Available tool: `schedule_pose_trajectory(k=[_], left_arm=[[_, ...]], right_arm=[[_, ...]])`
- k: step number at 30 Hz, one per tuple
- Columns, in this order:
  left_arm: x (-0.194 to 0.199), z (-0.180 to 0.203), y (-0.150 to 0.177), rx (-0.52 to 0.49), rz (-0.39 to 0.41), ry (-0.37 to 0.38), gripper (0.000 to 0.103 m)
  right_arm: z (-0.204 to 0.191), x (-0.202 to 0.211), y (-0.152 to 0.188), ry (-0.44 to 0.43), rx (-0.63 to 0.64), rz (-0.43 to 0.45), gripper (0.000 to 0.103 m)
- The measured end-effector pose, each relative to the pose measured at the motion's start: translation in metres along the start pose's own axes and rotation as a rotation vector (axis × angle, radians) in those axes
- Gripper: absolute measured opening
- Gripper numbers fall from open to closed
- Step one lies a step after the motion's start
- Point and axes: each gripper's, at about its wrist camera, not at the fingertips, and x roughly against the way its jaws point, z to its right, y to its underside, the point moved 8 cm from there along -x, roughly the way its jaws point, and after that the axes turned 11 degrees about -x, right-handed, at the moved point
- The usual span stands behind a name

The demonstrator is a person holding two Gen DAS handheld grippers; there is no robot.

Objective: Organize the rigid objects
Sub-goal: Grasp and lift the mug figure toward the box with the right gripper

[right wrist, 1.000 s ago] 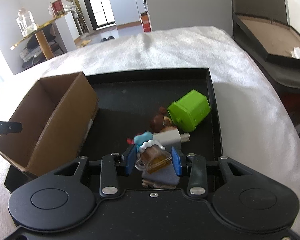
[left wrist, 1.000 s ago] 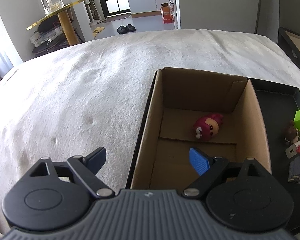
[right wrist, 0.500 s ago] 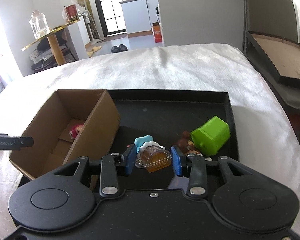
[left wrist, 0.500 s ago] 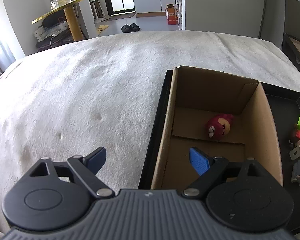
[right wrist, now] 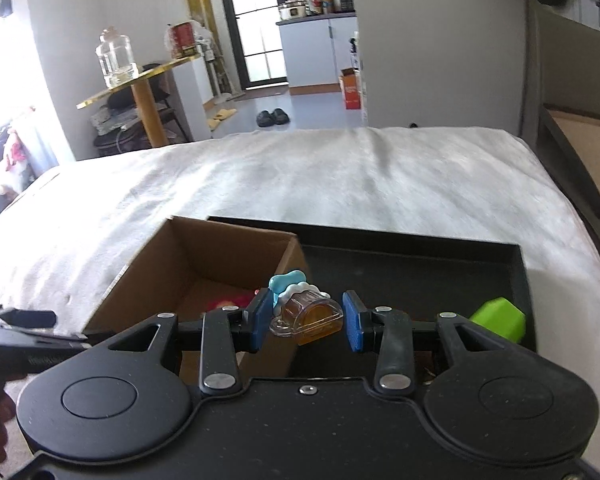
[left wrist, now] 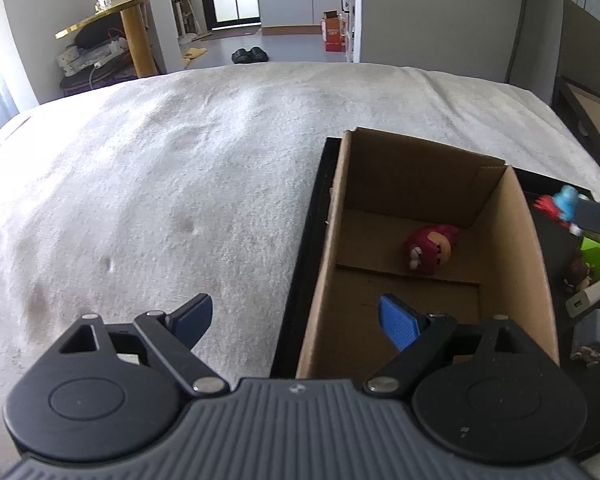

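The right gripper (right wrist: 305,318) clamps a toy (right wrist: 306,312) above the tray (right wrist: 420,248). The box (left wrist: 420,168), in the tray's nine o'clock end, holds a red figure (left wrist: 432,250). A green block (right wrist: 500,318) lies at three o'clock. The left gripper (left wrist: 296,320) gapes empty astride the box wall.

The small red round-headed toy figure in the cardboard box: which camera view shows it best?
The left wrist view shows it best: the small red round-headed toy figure lies in full sight on the floor of the open brown cardboard box. In the right wrist view only a red sliver shows, behind the right gripper.
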Motion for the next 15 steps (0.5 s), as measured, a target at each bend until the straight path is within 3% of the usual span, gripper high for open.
schedule_pose_trajectory(k=[13, 15], left_arm=[[-0.004, 0.001, 0.004, 0.018, 0.047, 0.067, 0.085], [-0.004, 0.001, 0.005, 0.022, 0.054, 0.078, 0.067]], right_arm=[[-0.041, -0.026, -0.004, -0.012, 0.084, -0.02, 0.038], [-0.046, -0.03, -0.005, -0.011, 0.09, -0.014, 0.038]])
